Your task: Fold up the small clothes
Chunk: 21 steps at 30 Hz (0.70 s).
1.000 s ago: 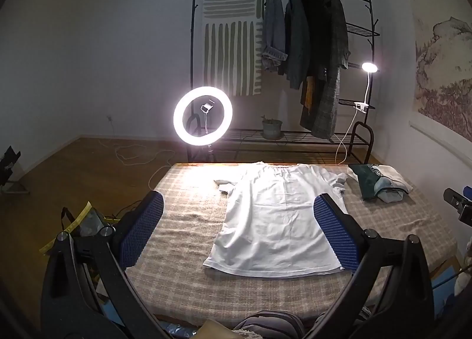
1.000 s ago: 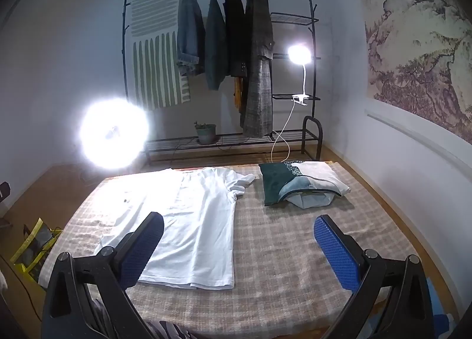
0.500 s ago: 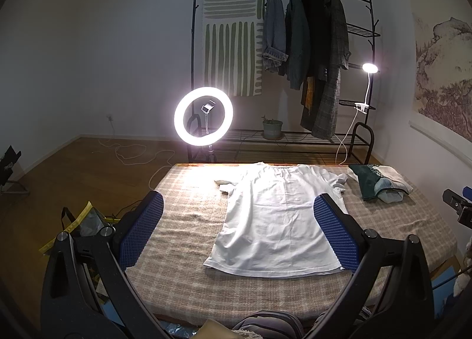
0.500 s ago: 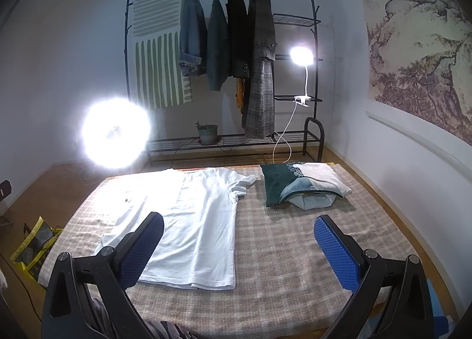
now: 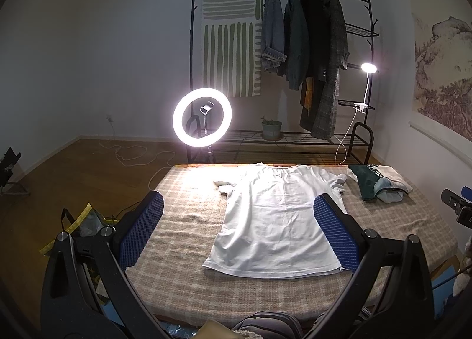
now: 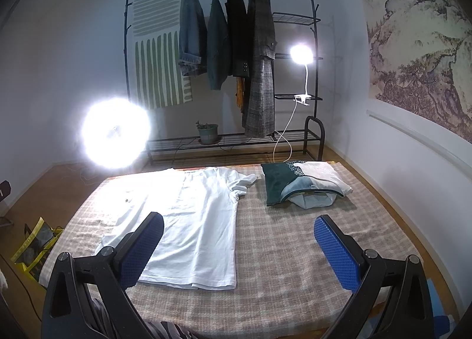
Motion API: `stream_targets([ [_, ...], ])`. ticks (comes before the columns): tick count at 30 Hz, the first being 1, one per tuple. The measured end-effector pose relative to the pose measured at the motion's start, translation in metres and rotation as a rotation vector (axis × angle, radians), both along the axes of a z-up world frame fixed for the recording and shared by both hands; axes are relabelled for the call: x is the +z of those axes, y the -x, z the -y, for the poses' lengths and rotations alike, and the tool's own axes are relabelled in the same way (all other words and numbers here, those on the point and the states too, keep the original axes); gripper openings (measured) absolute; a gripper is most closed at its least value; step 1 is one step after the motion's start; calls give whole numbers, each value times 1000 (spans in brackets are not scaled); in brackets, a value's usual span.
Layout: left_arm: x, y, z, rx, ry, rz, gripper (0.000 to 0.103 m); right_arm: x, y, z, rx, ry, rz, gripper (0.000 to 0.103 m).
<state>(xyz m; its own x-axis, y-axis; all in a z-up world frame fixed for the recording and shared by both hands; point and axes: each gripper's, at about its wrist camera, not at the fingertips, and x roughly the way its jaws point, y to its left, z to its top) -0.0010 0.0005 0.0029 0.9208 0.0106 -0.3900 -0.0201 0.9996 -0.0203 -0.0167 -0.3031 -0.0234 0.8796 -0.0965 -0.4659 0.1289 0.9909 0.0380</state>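
A white T-shirt (image 5: pixel 277 215) lies flat on the checked table cover (image 5: pixel 183 215), neck at the far edge and hem toward me; it also shows in the right wrist view (image 6: pixel 194 221). My left gripper (image 5: pixel 236 221) is open and empty, held above the near edge in front of the shirt. My right gripper (image 6: pixel 239 246) is open and empty, held above the near edge to the right of the shirt's hem. A pile of folded clothes (image 6: pixel 301 185) lies at the far right; it also shows in the left wrist view (image 5: pixel 377 181).
A lit ring light (image 5: pixel 202 117) stands behind the table's far left. A clothes rack (image 5: pixel 295 44) with hanging jackets and a clip lamp (image 5: pixel 368 67) stands at the back wall. A yellow-trimmed bag (image 6: pixel 35 243) lies on the floor at the left.
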Motion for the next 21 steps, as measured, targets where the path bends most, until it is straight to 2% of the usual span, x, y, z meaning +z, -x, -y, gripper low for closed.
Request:
stream_targets([
  [21, 3, 0, 2, 0, -2, 1, 103, -2, -3, 1, 3, -8, -7, 103],
])
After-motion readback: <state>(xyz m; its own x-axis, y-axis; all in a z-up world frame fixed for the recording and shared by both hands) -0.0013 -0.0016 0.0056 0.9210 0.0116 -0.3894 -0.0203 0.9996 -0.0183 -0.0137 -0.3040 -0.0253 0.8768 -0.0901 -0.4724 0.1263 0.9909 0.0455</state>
